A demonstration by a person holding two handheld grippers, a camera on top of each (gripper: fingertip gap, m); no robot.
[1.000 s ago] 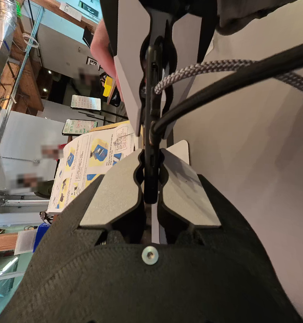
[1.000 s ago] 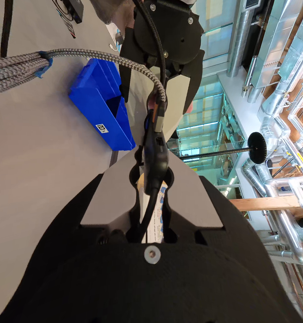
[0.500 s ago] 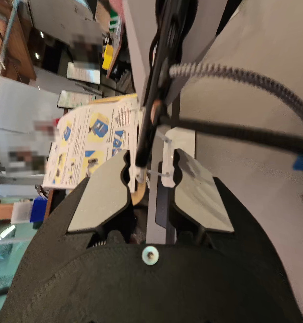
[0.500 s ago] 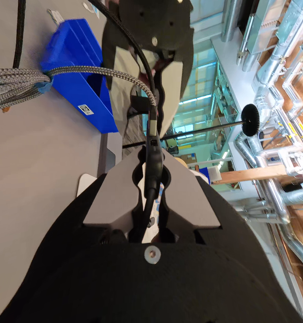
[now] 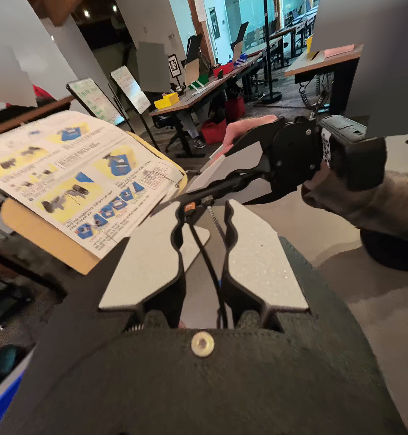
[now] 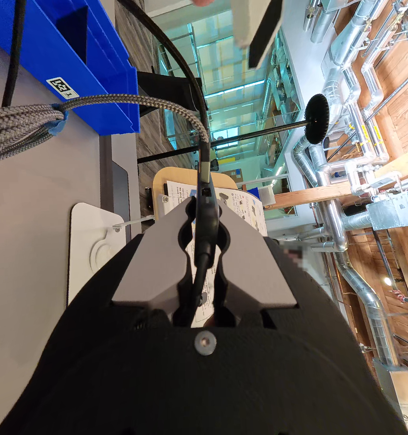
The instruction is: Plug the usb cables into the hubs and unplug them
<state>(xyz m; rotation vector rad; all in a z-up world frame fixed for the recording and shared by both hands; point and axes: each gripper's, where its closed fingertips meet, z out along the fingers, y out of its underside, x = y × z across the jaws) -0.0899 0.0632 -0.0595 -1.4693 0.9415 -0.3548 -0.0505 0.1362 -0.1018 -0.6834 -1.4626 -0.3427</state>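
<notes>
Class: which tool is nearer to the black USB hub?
Right. The right tool is clamped on the black USB hub; the left tool is open just short of its tip.

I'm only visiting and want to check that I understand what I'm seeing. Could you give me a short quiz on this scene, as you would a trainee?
1. True or false: the left gripper is clamped shut on the black hub.
2. What does the right gripper hold? A) a screwdriver B) the black hub C) a cup
3. Fill in: the braided grey cable is plugged into the ___.

Key: 1 false, its fingers stand apart; 2 B; 3 hub.
</notes>
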